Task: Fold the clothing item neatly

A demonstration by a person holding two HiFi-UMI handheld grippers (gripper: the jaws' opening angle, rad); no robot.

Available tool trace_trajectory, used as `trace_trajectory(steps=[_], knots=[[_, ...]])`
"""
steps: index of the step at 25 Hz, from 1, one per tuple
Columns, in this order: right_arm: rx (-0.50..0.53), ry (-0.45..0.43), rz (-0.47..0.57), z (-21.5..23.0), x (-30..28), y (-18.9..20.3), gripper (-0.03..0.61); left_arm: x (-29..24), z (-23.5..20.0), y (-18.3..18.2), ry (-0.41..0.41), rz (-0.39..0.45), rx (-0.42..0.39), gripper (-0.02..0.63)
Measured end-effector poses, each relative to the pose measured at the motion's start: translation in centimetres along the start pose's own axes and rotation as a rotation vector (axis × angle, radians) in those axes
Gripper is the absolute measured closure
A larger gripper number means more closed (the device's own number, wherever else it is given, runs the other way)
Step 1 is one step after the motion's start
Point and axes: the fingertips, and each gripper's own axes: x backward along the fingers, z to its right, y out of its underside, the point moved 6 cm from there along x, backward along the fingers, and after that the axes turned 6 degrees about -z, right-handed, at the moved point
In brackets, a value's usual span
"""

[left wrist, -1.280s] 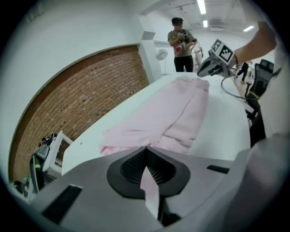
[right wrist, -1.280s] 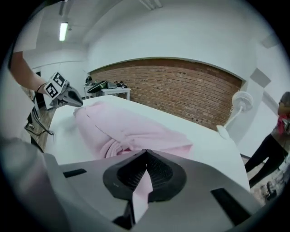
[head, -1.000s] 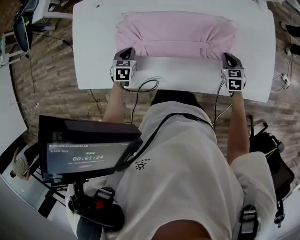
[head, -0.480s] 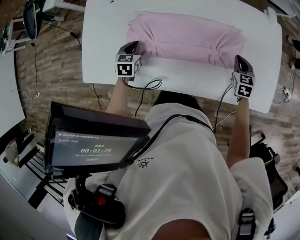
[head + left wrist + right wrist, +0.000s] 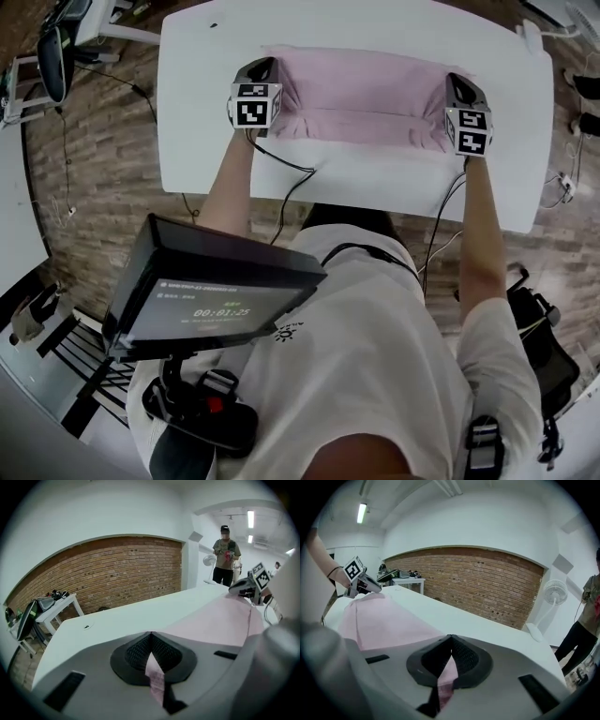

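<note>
Pinching pink garment [image 5: 366,94], standing fan [image 5: 554,593] only in gripper views

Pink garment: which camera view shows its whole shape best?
The head view: the pink garment is seen almost whole on the white table. Each gripper view shows only a slanted stretch of it and a pinched bit between shut jaws.

Lower left in the head view, the tilted screen [image 5: 211,305] shows a timer, about 00:01:25; its smaller lines are too blurred. A sun-shaped logo [image 5: 281,331] on the shirt [image 5: 375,375] has illegible lettering. Cubes on the left tool [image 5: 263,66] and right tool [image 5: 456,82] bear black-and-white square markers.
</note>
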Motion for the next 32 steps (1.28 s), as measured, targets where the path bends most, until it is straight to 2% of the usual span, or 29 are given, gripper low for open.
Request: trace_trajectory(steps=[6, 9, 16, 23, 26, 28, 32], knots=[[-0.057, 0.041, -0.102, 1.2, -3.8, 2.6, 0.575, -4.0, -1.0, 1.7, 0.023, -0.073, 0.008, 0.612], [-0.045, 0.042, -0.127, 1.3, -4.4, 3.8, 0.575, -4.9, -1.1, 3.1, 0.033, -0.105, 0.006, 0.612], [-0.07, 0.016, -0.098, 2.1, -3.0, 3.9, 0.575, -3.6, -0.7, 3.3, 0.062, -0.071, 0.081, 0.612], [-0.081, 0.019, -0.104, 2.3, -3.2, 3.9, 0.575, -3.8, -0.7, 3.1, 0.048, -0.059, 0.066, 0.612], [-0.089, 0.006, -0.112, 2.0, -4.2, 3.5, 0.575, -4.2, -1.3, 2.8, 0.003, -0.056, 0.042, 0.612], [-0.072, 0.005, -0.074, 1.9, -3.4, 2.4, 0.575, -3.4, -1.4, 2.0, -0.023, -0.024, 0.023, 0.612], [-0.044, -0.017, 0.021, 2.4, 1.0, 0.4, 0.575, 0.3, 0.3, -0.2, -0.026, 0.053, 0.001, 0.612]])
